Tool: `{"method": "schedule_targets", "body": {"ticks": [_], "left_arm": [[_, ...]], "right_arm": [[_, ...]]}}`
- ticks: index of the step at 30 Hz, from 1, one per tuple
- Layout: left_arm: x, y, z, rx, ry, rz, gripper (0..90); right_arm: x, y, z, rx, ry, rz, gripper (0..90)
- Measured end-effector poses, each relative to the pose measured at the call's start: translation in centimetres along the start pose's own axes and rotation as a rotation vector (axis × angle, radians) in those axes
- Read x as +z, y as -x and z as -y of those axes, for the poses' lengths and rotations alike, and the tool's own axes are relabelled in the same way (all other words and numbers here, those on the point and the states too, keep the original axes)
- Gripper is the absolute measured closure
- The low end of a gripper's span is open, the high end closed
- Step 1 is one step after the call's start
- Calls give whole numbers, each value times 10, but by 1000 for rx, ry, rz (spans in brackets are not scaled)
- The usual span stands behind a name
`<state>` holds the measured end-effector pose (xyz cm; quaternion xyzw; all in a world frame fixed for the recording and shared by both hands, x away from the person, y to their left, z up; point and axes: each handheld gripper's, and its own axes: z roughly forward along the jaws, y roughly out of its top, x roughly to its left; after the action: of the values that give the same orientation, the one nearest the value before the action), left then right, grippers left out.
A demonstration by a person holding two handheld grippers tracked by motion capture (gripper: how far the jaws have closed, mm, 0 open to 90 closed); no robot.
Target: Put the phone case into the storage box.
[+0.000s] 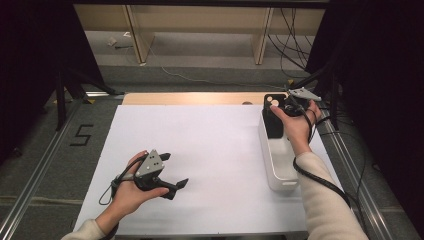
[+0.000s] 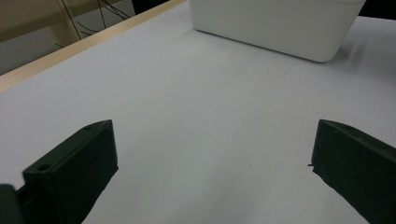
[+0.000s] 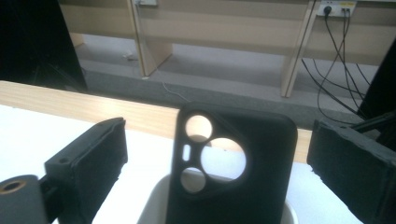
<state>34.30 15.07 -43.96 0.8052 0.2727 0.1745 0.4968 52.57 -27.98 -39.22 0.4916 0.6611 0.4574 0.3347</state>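
Matte black phone case [image 3: 233,172], round cutouts, in smooth white bin [image 1: 278,165]

Matt black rubbery phone case [image 3: 236,172], smooth white plastic bin [image 1: 278,165], matt white sheet on wood-edged table [image 1: 190,98].

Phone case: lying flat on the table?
No. The black phone case stands upright in the white bin, its camera cutouts above the rim.

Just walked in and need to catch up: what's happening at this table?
A person works with a gripper in each hand. A black phone case stands upright at the far end of a white bin. The right gripper is there, jaws open on either side, not touching it. The left gripper hangs open over the white table.
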Motion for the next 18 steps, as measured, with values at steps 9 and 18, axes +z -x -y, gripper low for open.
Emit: {"method": "schedule_targets", "body": {"ticks": [9,18], "left_arm": [[0,0,0,1,0,-1,0],[0,1,0,3,-2,-2,0]], "right_arm": [[-14,-8,1,-14,29,-20,127],[-26,-16,5,-13,41,-66,140]]}}
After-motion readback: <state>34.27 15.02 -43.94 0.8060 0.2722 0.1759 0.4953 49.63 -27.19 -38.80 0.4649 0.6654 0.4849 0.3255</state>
